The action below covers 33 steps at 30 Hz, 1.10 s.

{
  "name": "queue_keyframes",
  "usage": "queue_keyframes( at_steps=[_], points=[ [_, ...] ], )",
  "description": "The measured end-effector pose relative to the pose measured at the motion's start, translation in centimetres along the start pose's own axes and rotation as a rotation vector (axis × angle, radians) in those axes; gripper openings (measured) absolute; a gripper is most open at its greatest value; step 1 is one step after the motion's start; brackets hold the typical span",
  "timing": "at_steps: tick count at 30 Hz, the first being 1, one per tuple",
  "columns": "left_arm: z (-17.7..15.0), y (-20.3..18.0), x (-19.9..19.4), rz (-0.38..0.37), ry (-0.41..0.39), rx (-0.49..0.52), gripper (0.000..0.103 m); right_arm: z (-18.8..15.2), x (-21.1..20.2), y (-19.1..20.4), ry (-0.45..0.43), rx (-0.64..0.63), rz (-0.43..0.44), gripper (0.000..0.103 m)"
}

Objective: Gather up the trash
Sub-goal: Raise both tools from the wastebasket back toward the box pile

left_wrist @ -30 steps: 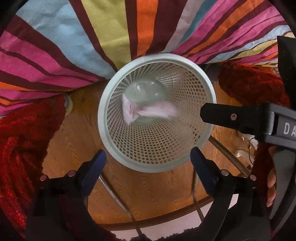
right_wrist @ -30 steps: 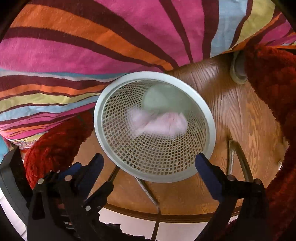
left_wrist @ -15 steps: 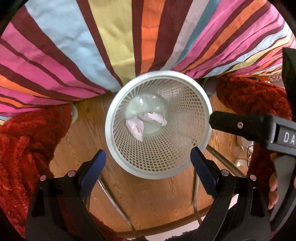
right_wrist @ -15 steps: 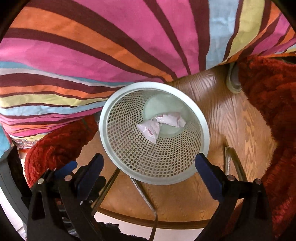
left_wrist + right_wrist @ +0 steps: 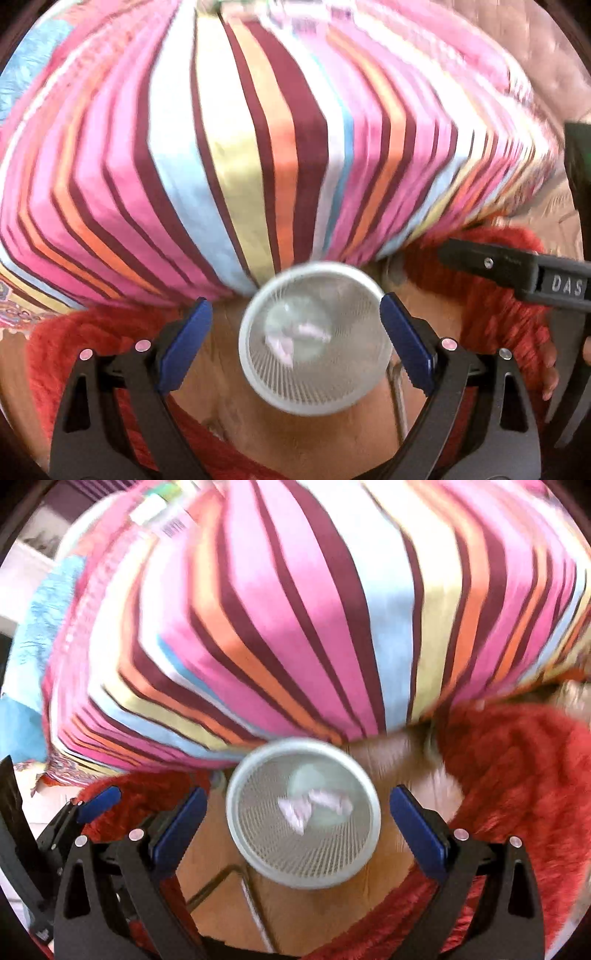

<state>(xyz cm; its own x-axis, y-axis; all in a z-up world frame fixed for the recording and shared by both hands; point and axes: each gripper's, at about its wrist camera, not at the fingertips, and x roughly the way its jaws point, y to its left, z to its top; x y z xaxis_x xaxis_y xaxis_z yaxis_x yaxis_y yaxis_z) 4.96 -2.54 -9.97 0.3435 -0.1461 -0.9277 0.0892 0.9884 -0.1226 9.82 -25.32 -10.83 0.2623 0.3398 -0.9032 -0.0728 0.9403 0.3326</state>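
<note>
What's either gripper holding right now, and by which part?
Nothing. Left gripper and right gripper both have jaws wide apart and empty; the crumpled trash lies inside the basket.

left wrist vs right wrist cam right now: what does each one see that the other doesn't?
Left wrist only: the right gripper's black body lettered DAS at the right edge, fingers of a hand beside it.
Right wrist only: the left gripper at lower left, and a barcode label on the bedding.
Both: the white mesh bin on the wood floor with pale crumpled trash inside, the striped bedspread, red shaggy rugs, and their own jaws open, empty.
</note>
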Motion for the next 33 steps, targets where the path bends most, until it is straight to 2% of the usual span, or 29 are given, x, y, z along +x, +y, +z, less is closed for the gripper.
queue_keyframes(
  at_steps=[7, 14, 19, 23, 33],
  points=[
    [3.2, 0.4, -3.4, 0.021, -0.155, -0.032, 0.090, 4.1, -5.0, 1.0, -0.281, -0.071, -0.039, 0.095],
    [8.3, -0.2, -4.6, 0.010, -0.249, -0.027, 0.090, 9.3, -7.1, 1.5, -0.470, -0.082, -0.047, 0.095],
    [12.1, -0.8, -3.6, 0.011, -0.280, -0.035, 0.090, 12.4, -6.7, 2.0, -0.481, -0.078, -0.057, 0.095],
    [14.6, -0.7, -2.1, 0.019, -0.271, -0.040, 0.090, 15.0, -5.5, 2.3, -0.471, -0.079, -0.075, 0.095],
    [19.3, 0.1, 1.3, 0.027, -0.249, -0.058, 0.090, 18.7, -3.3, 3.4, -0.474, -0.107, -0.105, 0.095]
  ],
)
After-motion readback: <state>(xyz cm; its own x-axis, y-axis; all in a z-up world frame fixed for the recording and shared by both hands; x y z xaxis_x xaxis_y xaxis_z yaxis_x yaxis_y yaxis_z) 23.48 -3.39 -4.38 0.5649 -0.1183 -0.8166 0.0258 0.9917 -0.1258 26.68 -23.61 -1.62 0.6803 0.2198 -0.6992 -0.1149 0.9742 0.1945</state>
